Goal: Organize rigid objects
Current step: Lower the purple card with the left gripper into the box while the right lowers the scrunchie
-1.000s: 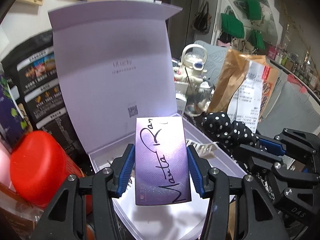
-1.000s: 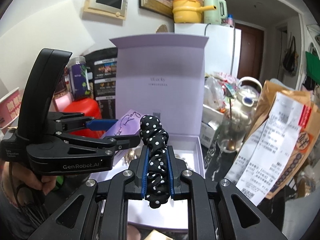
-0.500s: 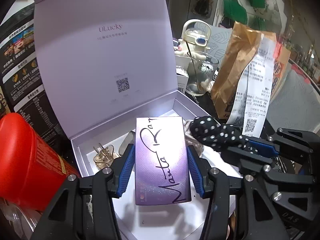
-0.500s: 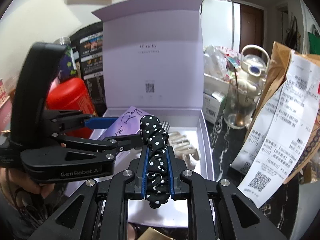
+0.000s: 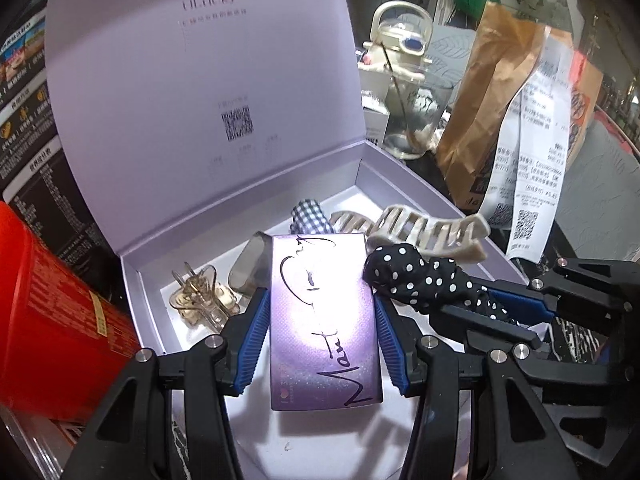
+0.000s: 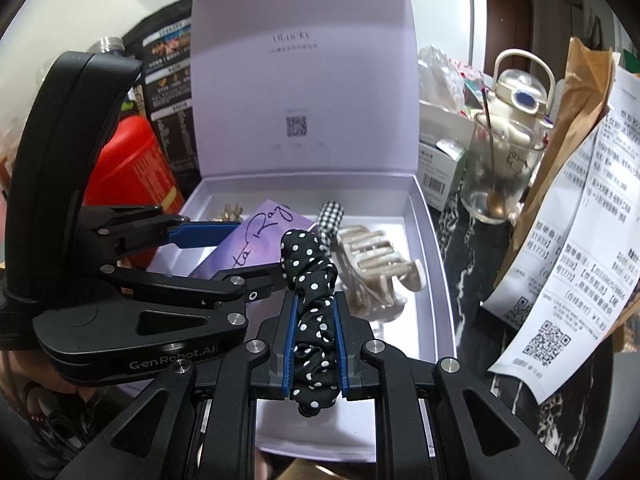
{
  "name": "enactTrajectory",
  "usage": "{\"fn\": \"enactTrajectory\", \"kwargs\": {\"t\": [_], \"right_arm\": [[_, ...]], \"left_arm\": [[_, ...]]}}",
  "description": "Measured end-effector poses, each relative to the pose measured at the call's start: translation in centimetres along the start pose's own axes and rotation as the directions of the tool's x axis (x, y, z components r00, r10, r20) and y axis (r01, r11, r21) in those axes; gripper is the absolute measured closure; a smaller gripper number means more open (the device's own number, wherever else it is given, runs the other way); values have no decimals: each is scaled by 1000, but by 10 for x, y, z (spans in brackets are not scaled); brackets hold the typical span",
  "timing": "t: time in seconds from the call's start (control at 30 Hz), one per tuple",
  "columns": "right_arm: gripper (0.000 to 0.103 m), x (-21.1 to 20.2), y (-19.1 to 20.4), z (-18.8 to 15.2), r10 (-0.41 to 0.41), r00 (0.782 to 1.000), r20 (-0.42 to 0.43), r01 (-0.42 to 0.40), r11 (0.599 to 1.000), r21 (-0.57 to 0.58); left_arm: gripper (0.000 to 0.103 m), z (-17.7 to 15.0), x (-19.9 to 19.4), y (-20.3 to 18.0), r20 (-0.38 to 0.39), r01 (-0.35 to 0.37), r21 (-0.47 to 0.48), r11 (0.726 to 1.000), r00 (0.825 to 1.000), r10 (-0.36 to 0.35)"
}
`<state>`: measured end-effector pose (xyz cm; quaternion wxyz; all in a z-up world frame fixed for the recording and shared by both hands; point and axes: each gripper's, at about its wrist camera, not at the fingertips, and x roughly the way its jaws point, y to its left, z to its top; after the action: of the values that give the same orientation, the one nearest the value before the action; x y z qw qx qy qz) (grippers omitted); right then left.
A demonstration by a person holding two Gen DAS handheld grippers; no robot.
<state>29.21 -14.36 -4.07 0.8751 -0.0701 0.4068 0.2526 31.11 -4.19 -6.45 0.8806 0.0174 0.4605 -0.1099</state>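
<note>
Over the open lilac box (image 6: 434,248), the purple card box (image 5: 324,320) is clamped in the left gripper (image 5: 322,336); beside it the right gripper (image 6: 314,344) pinches a polka-dot scrunchie (image 6: 310,280). Both hang w/ their loads above the box floor, near the beige claw clip (image 5: 428,228); contact w/ it prob. none, hard to tell. Step: placing. Next: find bare floor, lower, release.

Open box (image 5: 400,184) sits mid-worktop, lid upright at 12 o'clock. In box: clear claw clip (image 5: 202,300) at 9, checked scrunchie (image 5: 308,218) at 12, big claw clip (image 5: 424,228) at 2. Card box (image 5: 324,320) in left gripper (image 5: 320,340) hangs over box centre; dotted scrunchie (image 6: 314,312) in right gripper (image 6: 315,344) just beside it at 3. Canister (image 5: 48,320) outside at 9; glass (image 5: 412,120) & paper bag (image 5: 492,100) at 1–2.
</note>
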Motion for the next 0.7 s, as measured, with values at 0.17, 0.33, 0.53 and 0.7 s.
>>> {"fn": "enactTrajectory", "kwargs": {"t": [0.17,0.33,0.53,0.7], "right_arm": [[87,11,-6,-3,-8,999,-37,9,1000,24],[87,19,-12,-7,-12,998,-67,15,999,48],[87,29,-16,-9,-6,995,-102,12,998,59],[86,37,-15,-11,-1,991,-132,8,998,57]], "left_arm": [[52,-3,15,1,-43,-7,-5,1000,999,7],[52,-4,21,6,-80,-11,-12,1000,997,10],[52,-6,35,11,-146,-5,-16,1000,989,3],[52,-8,42,6,-164,-23,24,999,986,27]]}}
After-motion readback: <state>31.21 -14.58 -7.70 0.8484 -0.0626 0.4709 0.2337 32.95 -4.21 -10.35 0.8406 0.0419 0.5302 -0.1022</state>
